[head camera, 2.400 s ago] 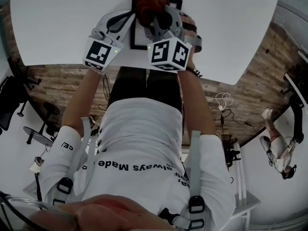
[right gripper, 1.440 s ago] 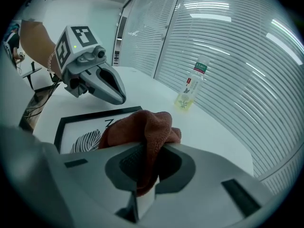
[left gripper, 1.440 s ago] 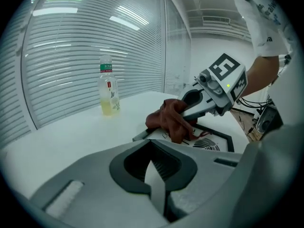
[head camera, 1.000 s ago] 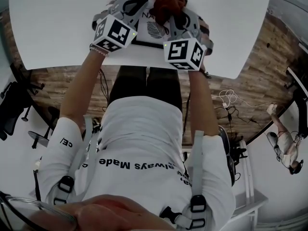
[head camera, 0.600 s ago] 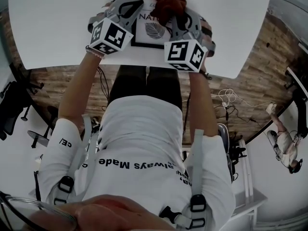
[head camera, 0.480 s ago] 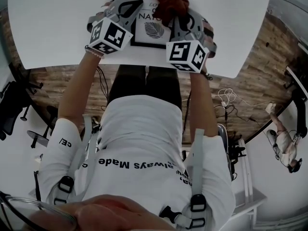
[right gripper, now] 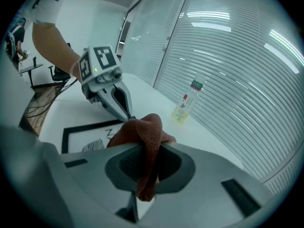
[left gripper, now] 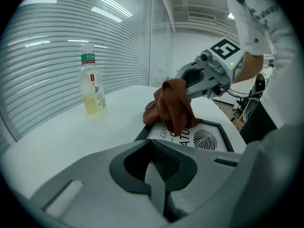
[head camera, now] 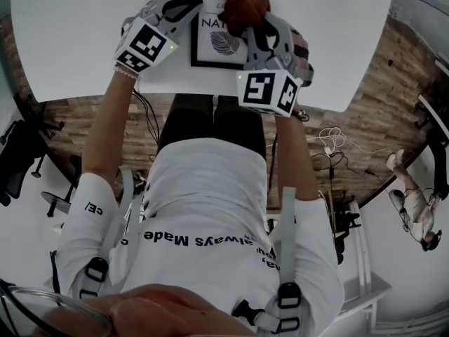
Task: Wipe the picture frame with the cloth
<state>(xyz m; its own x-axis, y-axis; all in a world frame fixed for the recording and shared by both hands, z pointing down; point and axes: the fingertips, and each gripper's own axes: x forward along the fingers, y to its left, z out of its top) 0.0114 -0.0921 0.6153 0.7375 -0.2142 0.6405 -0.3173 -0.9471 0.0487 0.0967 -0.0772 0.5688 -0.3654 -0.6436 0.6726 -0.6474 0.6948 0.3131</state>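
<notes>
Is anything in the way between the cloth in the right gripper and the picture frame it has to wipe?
Nothing visible. The cloth, clamped in the right gripper, hangs directly over the picture frame's far end. The left gripper, shut and empty, sits at the frame's left edge; the bottle stands well aside.

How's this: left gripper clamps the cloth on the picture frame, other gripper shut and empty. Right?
Wrong side. The right gripper clamps the cloth on the picture frame; the left gripper is shut and empty. The right gripper view shows it.
</notes>
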